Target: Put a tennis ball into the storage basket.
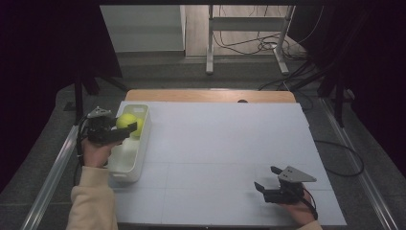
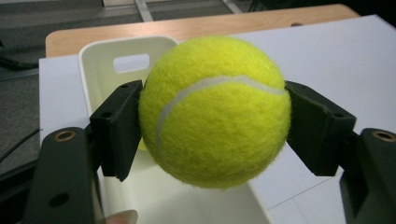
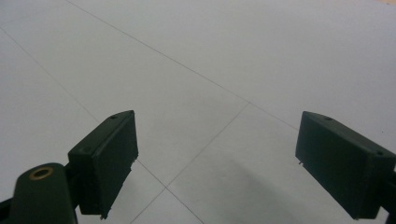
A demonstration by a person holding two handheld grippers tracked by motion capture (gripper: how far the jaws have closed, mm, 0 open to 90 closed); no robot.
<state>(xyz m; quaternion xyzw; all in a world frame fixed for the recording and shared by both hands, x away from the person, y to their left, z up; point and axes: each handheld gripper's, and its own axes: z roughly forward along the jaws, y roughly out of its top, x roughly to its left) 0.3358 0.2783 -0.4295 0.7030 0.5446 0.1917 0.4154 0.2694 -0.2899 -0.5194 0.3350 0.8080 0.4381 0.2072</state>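
**Tennis ball clamped over the white bin**

The left gripper [image 2: 212, 126] held a tennis ball [image 2: 215, 112] squarely between its two black jaws, one pad pressed against each side of the ball at about its widest part. In the high view the left gripper [image 1: 125, 130] hung over the far half of a white bin [image 1: 125, 168] at the left edge of the table, with the tennis ball [image 1: 126, 121] at its tip above the bin's opening. A second yellow-green ball [image 1: 139, 126] showed just behind the held one, at the bin; whether the two touched could not be told.

The ball was a fuzzy, bright yellow-green sphere, its felt nap standing out at the outline, crossed by a curved pale seam. The bin [image 2: 100, 60] was smooth, glossy cream-white plastic, oblong with rounded corners and a slot handle cut in its far end wall. The jaw pads were flat, matte black blocks with small screw holes.

The right gripper [image 1: 269, 181] rested near the table's near right corner, well apart from the bin, its jaws standing wide with nothing between them. In its own view the right gripper [image 3: 215, 163] looked over the table cover [image 3: 196, 70], a flat, matte white sheet marked with thin straight lines. A light wooden table edge [image 1: 210, 95] showed beyond the sheet.
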